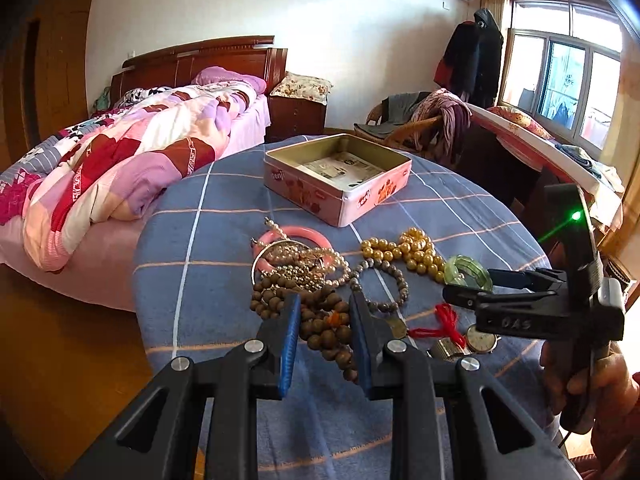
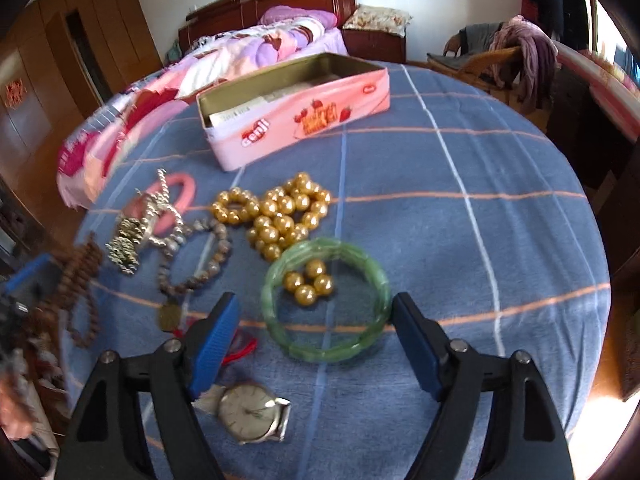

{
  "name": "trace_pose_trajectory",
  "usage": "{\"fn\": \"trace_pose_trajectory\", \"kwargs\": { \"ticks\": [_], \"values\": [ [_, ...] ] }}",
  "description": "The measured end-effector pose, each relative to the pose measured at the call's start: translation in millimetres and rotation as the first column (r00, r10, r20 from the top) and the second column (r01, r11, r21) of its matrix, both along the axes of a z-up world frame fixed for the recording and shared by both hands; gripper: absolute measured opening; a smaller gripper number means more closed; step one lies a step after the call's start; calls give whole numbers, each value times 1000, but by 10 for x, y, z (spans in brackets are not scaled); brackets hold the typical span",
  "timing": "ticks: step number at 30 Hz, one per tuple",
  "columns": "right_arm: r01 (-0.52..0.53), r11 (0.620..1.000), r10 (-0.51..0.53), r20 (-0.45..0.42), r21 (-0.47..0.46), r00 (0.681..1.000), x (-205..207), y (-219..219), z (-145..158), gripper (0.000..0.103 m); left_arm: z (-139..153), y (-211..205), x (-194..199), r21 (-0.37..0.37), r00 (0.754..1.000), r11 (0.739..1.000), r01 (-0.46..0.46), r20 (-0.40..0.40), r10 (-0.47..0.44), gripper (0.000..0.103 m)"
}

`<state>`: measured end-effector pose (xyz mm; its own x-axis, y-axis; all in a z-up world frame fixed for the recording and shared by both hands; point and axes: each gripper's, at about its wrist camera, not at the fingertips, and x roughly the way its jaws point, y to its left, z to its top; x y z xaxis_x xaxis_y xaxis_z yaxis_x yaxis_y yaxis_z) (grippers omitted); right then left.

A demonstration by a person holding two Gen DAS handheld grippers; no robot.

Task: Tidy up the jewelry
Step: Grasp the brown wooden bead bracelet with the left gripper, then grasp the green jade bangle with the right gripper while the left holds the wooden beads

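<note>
An open pink tin [image 1: 340, 184] [image 2: 296, 120] stands at the far side of a round table with a blue checked cloth [image 2: 460, 220]. Jewelry lies in front of it: gold bead strands [image 2: 280, 212], a green bangle [image 2: 326, 312] [image 1: 468, 272], a pink bangle [image 1: 296, 236], a grey bead bracelet [image 2: 196, 256], brown wooden beads [image 1: 320, 328] and a wristwatch [image 2: 250, 410]. My left gripper [image 1: 324, 320] is open, its jaws either side of the brown beads. My right gripper [image 2: 316, 332] [image 1: 516, 292] is open, its jaws either side of the green bangle, apart from it.
A bed with a patchwork quilt [image 1: 132, 168] lies left of the table. A chair draped with clothes [image 1: 424, 124] stands behind it, and a window [image 1: 568, 80] is at the right. A red cord with a pendant [image 1: 436, 324] lies near the watch.
</note>
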<state>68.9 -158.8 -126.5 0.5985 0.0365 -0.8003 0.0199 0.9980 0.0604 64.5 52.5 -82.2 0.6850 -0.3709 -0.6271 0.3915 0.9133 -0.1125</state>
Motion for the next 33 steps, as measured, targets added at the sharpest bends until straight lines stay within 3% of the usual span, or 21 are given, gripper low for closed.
{"fn": "trace_pose_trajectory", "kwargs": {
  "ticks": [1, 2, 3, 8, 15, 17, 27, 28, 29, 31, 33],
  "values": [
    [-3, 1000, 3, -2, -12, 1000, 11, -3, -11, 77, -2, 8, 9, 3, 1000, 1000, -4, 4, 4, 25],
    [-2, 1000, 2, 5, -14, 1000, 9, -16, -4, 61, -7, 22, 18, 0, 1000, 1000, -6, 5, 6, 25],
    [0, 1000, 0, 5, -10, 1000, 10, -34, 8, 56, -6, 32, 21, -4, 1000, 1000, -7, 4, 7, 25],
    [10, 996, -10, -10, 84, 1000, 9, -222, 62, 20, 12, 99, 67, -28, 1000, 999, -19, 10, 19, 25],
    [33, 988, -42, 57, 152, 997, -61, -354, 307, 17, 75, 181, 174, -66, 999, 997, -34, 12, 35, 25],
    [26, 986, -39, 73, 164, 997, -61, -367, 367, 10, 86, 199, 209, -71, 999, 997, -40, 14, 41, 25],
    [-20, 988, 8, 80, 155, 997, -15, -356, 386, 14, 108, 250, 322, -72, 998, 996, -56, 23, 58, 25],
    [-23, 990, 13, 71, 136, 997, -10, -339, 359, 22, 113, 258, 329, -72, 998, 996, -58, 25, 60, 25],
    [-20, 993, 13, 61, 117, 998, -3, -327, 326, 39, 118, 261, 333, -73, 998, 996, -60, 25, 62, 25],
    [-4, 997, 0, 50, 81, 999, -12, -321, 267, 54, 127, 271, 344, -74, 997, 995, -64, 26, 66, 25],
    [-5, 998, 4, 20, 57, 1000, -2, -319, 194, 54, 119, 271, 343, -72, 997, 995, -65, 25, 67, 25]
  ]
}}
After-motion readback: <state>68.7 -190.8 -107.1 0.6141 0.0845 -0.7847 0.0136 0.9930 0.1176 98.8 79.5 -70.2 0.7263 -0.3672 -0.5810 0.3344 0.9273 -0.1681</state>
